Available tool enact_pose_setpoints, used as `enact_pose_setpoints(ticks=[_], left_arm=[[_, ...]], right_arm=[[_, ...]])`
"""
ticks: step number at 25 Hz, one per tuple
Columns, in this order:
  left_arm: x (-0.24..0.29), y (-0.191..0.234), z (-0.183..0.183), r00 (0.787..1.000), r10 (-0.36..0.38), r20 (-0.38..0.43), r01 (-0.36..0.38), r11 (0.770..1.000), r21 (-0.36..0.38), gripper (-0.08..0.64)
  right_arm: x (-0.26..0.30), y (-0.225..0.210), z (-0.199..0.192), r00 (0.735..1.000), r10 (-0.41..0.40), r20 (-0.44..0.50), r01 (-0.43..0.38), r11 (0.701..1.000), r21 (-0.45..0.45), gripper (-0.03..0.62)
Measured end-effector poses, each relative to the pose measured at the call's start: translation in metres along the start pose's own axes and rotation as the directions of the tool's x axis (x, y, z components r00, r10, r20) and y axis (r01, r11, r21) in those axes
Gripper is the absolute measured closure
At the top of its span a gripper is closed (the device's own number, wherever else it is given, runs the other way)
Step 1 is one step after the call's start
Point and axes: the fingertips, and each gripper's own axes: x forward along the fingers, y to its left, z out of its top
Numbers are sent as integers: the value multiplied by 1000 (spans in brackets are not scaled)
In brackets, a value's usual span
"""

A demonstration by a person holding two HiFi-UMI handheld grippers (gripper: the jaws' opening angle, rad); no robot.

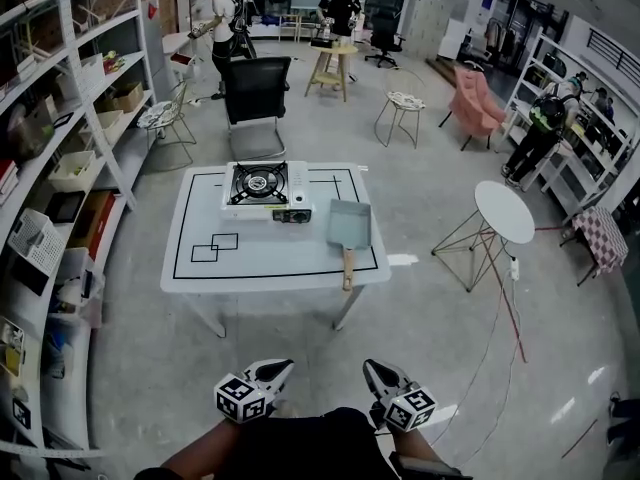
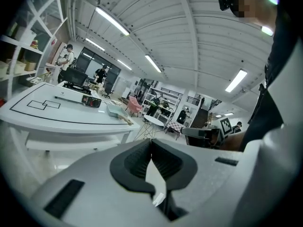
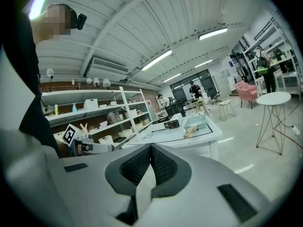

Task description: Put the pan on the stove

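A square grey-blue pan (image 1: pixel 348 222) with a wooden handle lies on the white table (image 1: pixel 250 258), handle toward me. It sits just right of a portable gas stove (image 1: pixel 260 185). Both grippers are held low near my body, well short of the table. The left gripper (image 1: pixel 277 371) and the right gripper (image 1: pixel 373 370) each have their jaws closed together with nothing between them. In the left gripper view the left gripper (image 2: pixel 151 144) points toward the table, with the pan (image 2: pixel 113 111) far off. The right gripper view shows the right gripper (image 3: pixel 151 151) shut, the pan (image 3: pixel 198 121) and the stove (image 3: pixel 171 123) ahead.
White shelving (image 1: pixel 60 168) with boxes runs along the left. A black office chair (image 1: pixel 255 98) stands behind the table and a small round white table (image 1: pixel 503 213) to the right. Bare floor lies between me and the table. People stand at the back and right.
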Motion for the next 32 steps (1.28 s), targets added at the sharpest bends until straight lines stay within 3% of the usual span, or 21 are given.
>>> enact_pose_setpoints(ticks=[20, 32], left_arm=[[-25, 34, 3, 994, 103, 30, -101, 994, -47, 551], [7, 75, 32, 990, 136, 18, -135, 989, -53, 551]], right_arm=[[47, 4, 10, 998, 50, -27, -50, 999, 1, 566], [109, -33, 37, 996, 92, -8, -91, 995, 47, 566]])
